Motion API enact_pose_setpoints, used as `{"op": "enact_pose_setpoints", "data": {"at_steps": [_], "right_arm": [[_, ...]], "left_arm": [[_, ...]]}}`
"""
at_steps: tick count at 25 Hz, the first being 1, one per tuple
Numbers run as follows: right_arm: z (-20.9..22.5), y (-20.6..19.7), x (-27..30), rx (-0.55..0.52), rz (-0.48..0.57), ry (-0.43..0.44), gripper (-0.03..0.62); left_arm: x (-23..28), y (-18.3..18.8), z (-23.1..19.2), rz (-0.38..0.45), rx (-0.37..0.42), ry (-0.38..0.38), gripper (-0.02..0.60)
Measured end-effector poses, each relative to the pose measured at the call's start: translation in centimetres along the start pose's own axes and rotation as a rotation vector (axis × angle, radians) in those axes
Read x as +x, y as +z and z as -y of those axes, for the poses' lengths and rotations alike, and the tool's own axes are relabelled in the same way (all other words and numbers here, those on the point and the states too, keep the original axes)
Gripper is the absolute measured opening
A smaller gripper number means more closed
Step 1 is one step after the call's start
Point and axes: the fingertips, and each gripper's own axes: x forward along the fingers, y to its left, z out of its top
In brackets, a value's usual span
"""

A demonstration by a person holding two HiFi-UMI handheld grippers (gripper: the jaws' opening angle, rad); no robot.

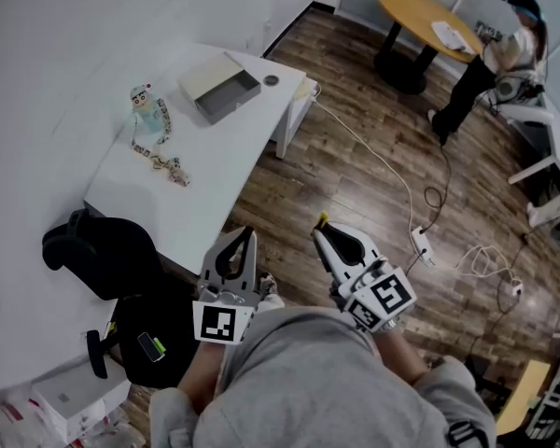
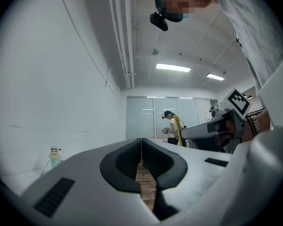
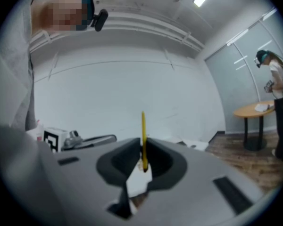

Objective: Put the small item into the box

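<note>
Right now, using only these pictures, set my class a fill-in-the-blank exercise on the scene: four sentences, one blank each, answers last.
1. The right gripper is shut on a thin ____ stick.
2. The left gripper has its jaws together and holds ____.
3. The open box lies on a ____ table.
4. In the head view, the doll stands to the ____ of the box.

Missing words: yellow; nothing; white; left.

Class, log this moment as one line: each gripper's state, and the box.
left gripper: shut, empty | right gripper: shut on yellow stick | box: open on table, away from both grippers
</note>
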Motion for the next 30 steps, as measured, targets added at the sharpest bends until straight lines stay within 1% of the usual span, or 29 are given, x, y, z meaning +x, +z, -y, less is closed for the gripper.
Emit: {"op": "enact_pose_setpoints", "data": {"at_steps": [4,10,14,19,25,30], "right_arm": [[0.0,0.0,2.3,0.01,0.003,-0.02,0.063],[-0.3,0.3,5.1,0.004,0.008,-0.042,0.063],[-0.6,0.3,6.3,0.003,-0.006,-0.034,0.063],[-0.5,-0.2,7.5,0.007,-0.025,-0.014,0.063],[0.2,-0.3,10.1,-0.011,-0.04,0.051,0.063],[1.9,0.5,11.8,-0.018,-0.047,0.101,0.063]], "left_arm": [[0.7,-0.3,-2.2,-0.009,-0.007,-0.026,0.035],[0.8,-0.4,-5.3,-0.002,-0.026,-0.027,0.035],[0.5,-0.5,-6.9,-0.006,-0.041,-0.005,0.035],[0.4,-1.0,-7.9,-0.016,-0.035,0.02,0.035],[0.6,-1.4,-10.1,-0.021,-0.016,0.091,0.035],[2.6,-1.2,-10.9,-0.015,-0.009,0.142,0.035]]}}
